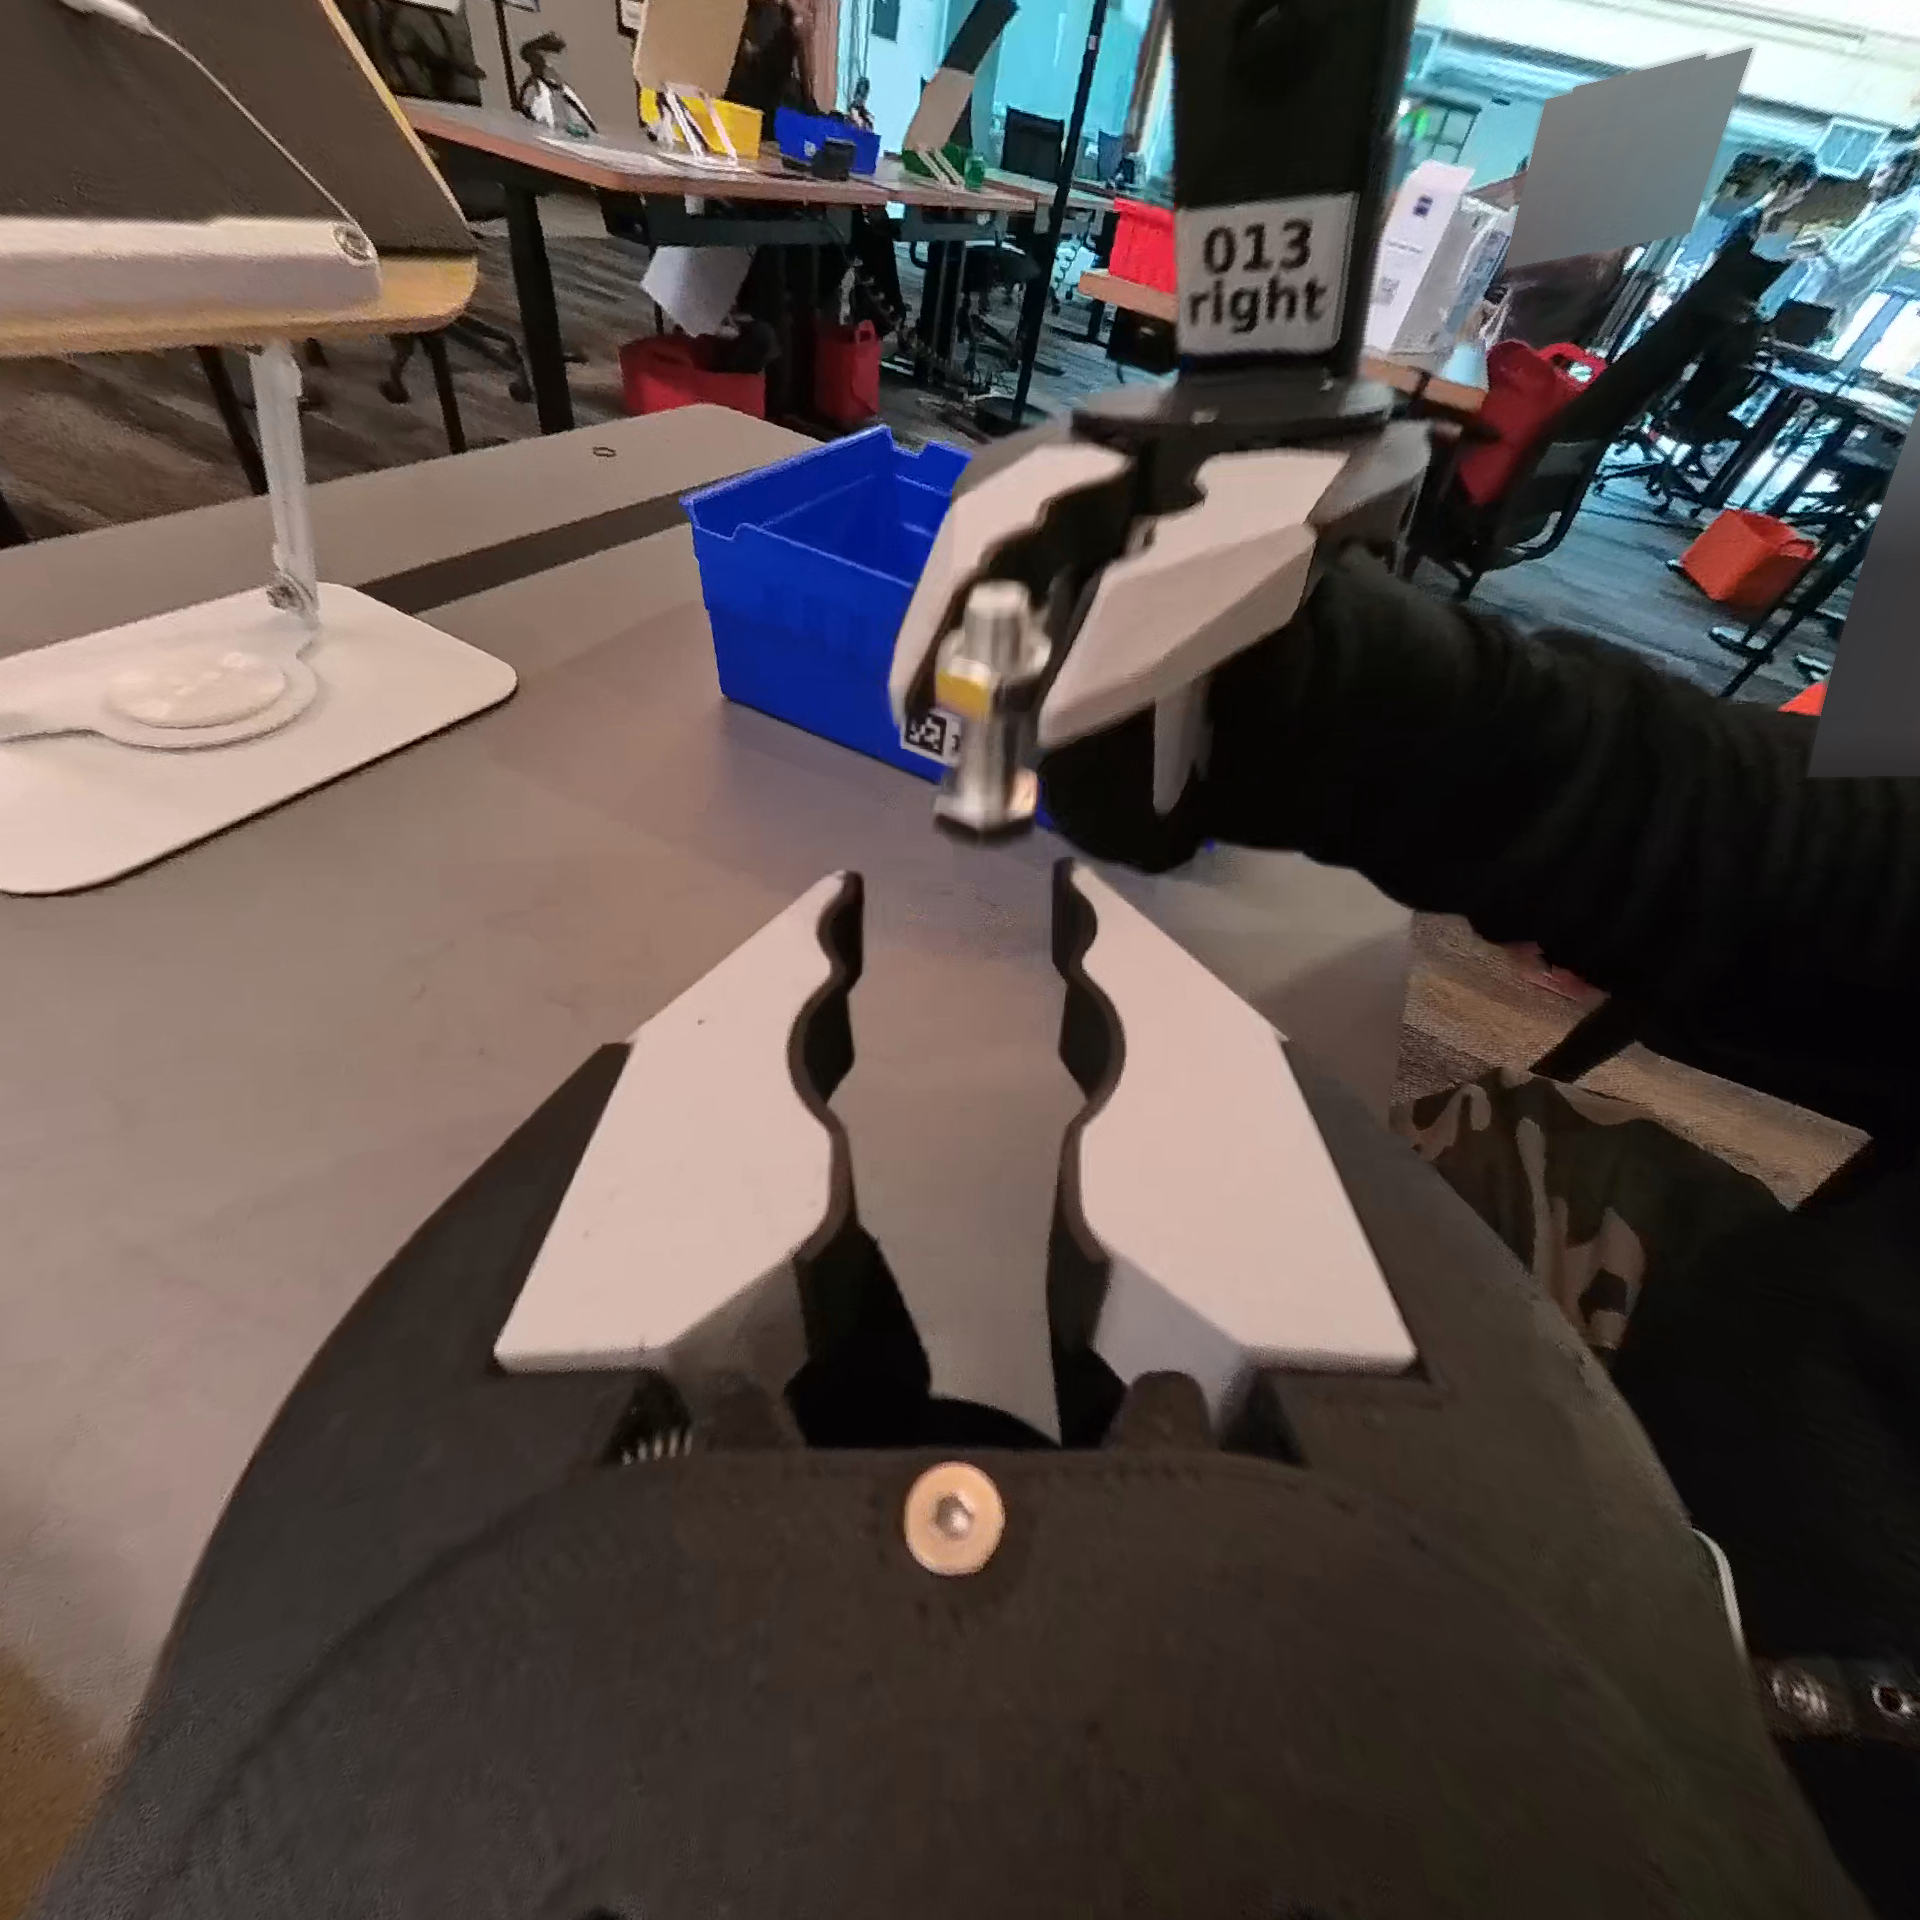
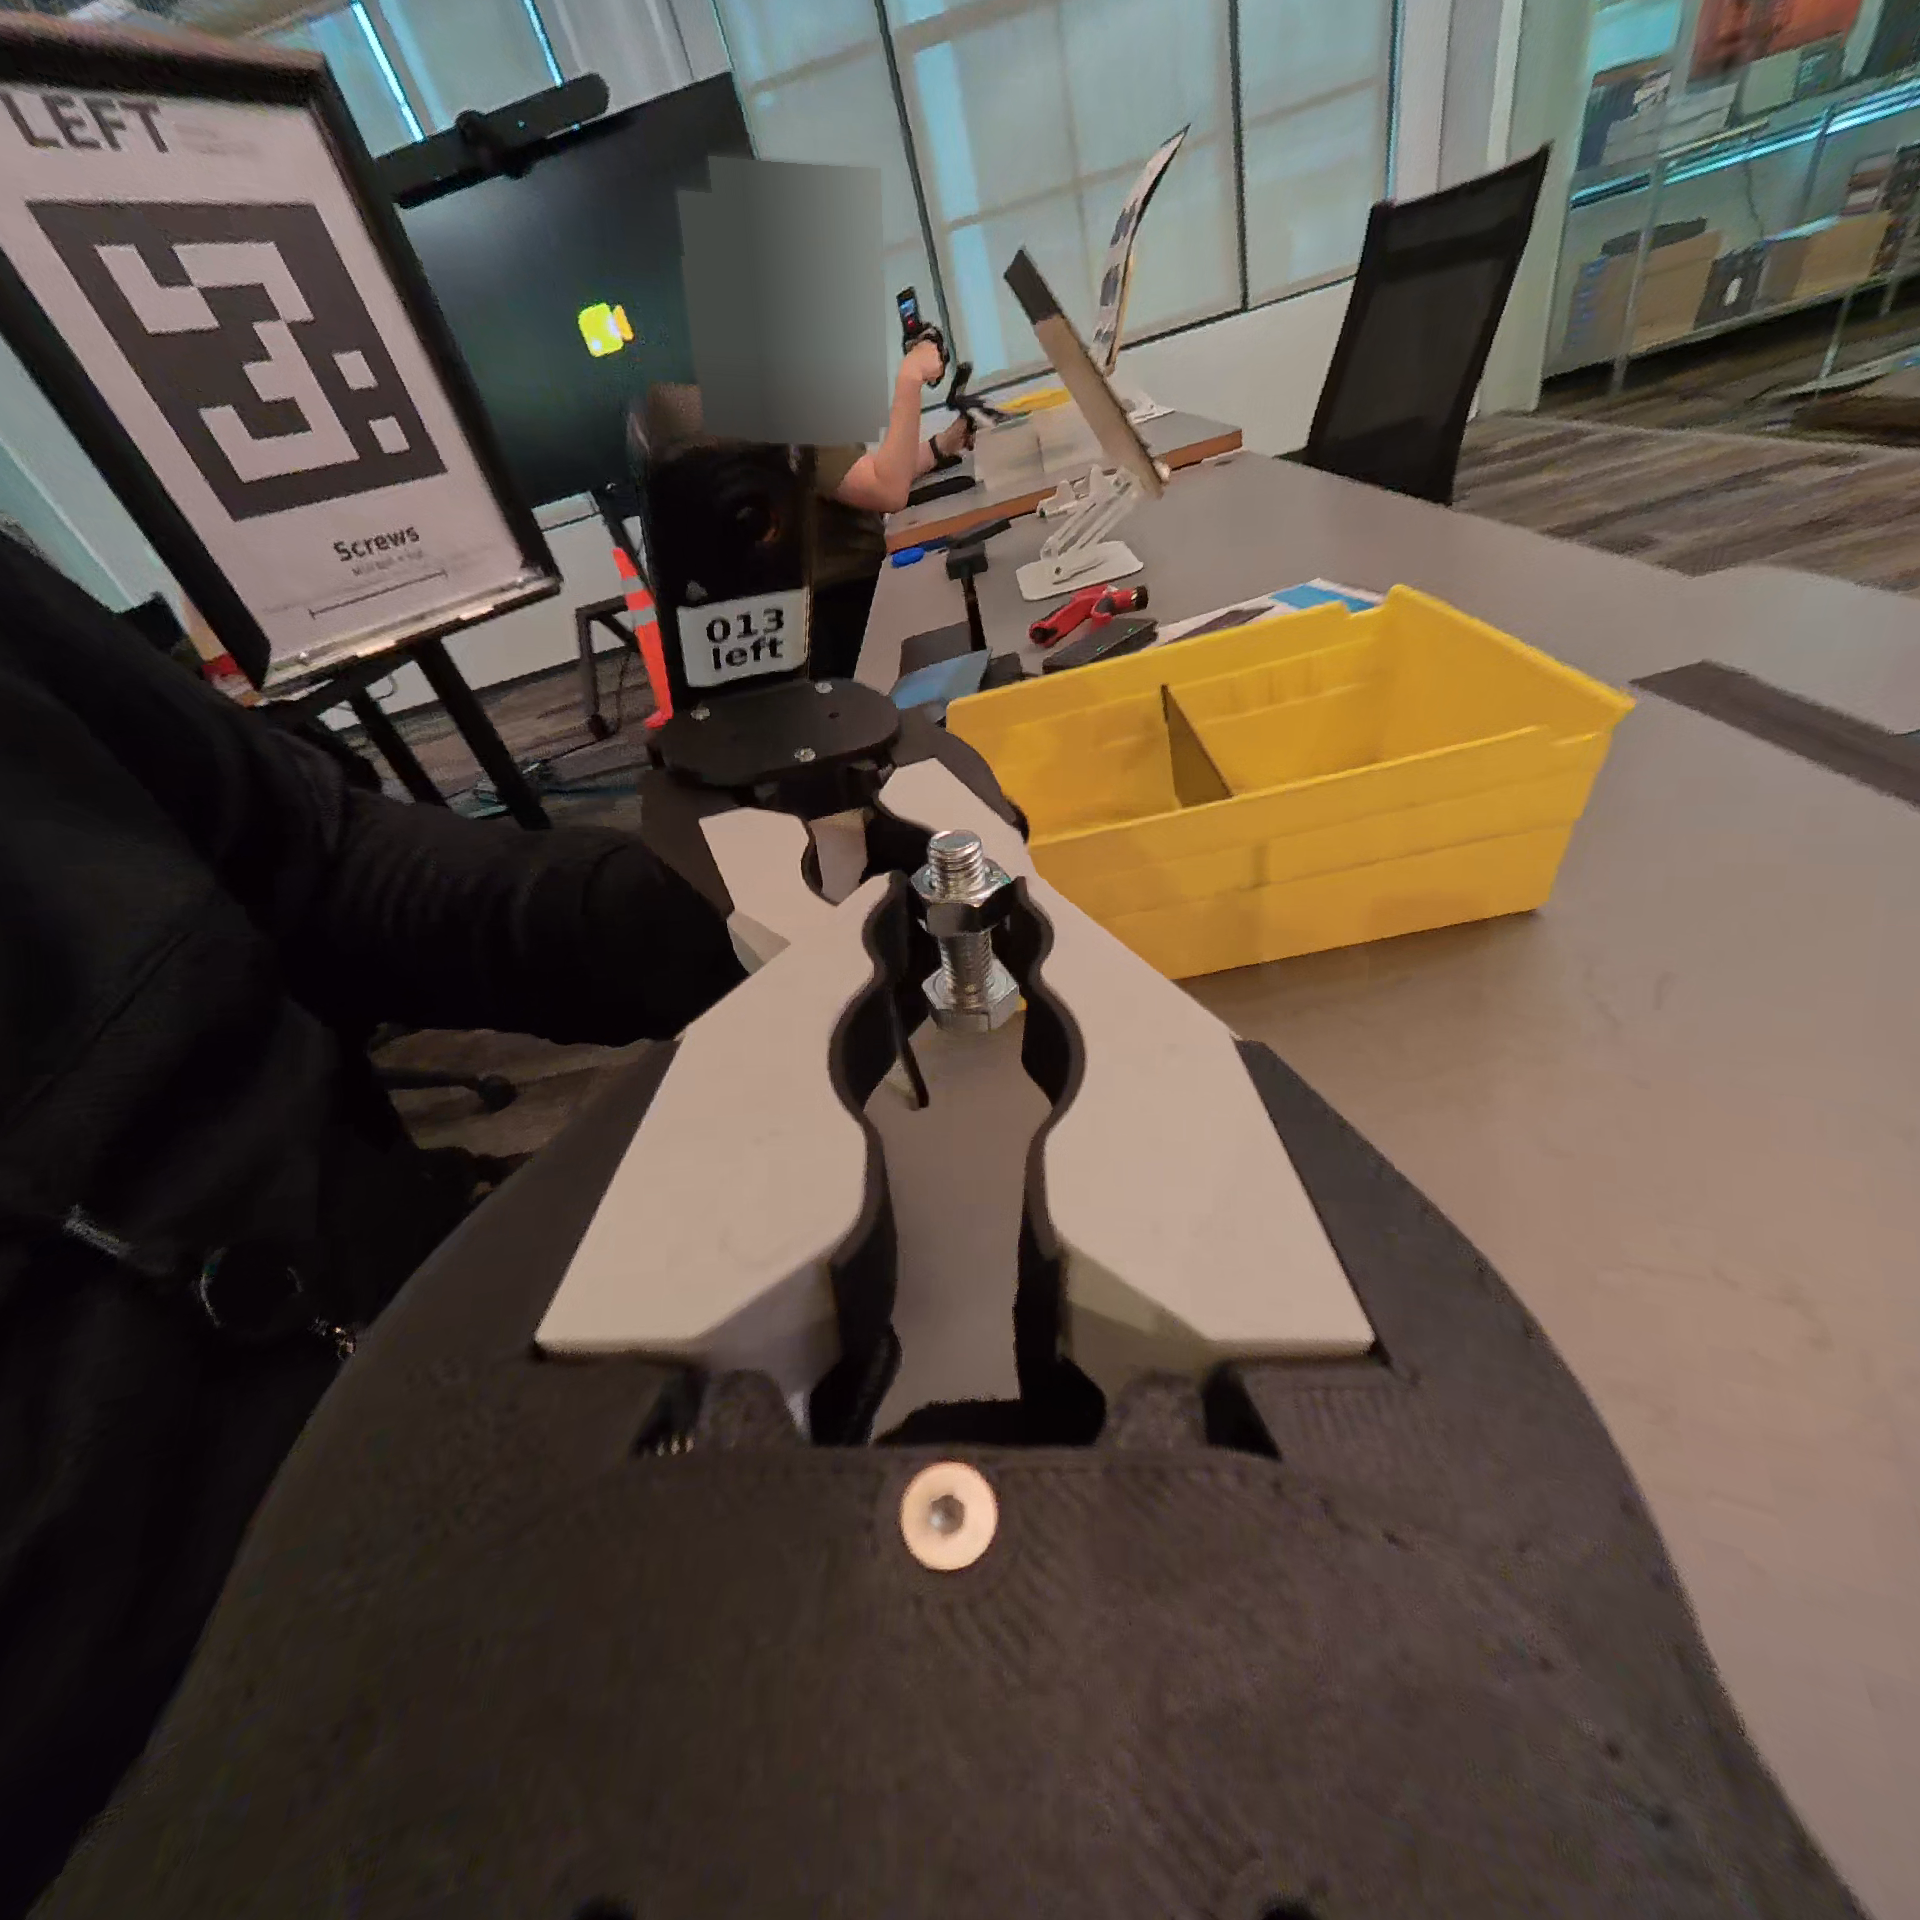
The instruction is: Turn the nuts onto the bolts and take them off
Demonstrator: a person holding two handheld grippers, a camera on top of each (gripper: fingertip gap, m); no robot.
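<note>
Bolt (image 2: pixel 961 930) beside divided yellow bin (image 2: pixel 1351 831)

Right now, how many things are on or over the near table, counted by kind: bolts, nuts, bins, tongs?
Bolts: 1, the bolt gripped in the right tongs
Nuts: 1, the nut on its thread
Bins: 2, blue bin and yellow bin
Tongs: 2, counting the left tongs, which are open
Total: 6

your right gripper (image 2: pixel 961 914) holds the bolt (image 2: pixel 961 935) upright above the table (image 2: pixel 1558 1195), a nut (image 2: pixel 958 902) near its upper end. your left gripper (image 1: pixel 956 883) sits just before it, apart. one bin (image 1: pixel 821 592) stands behind the bolt; another bin (image 2: pixel 1299 790) lies far right.
</note>
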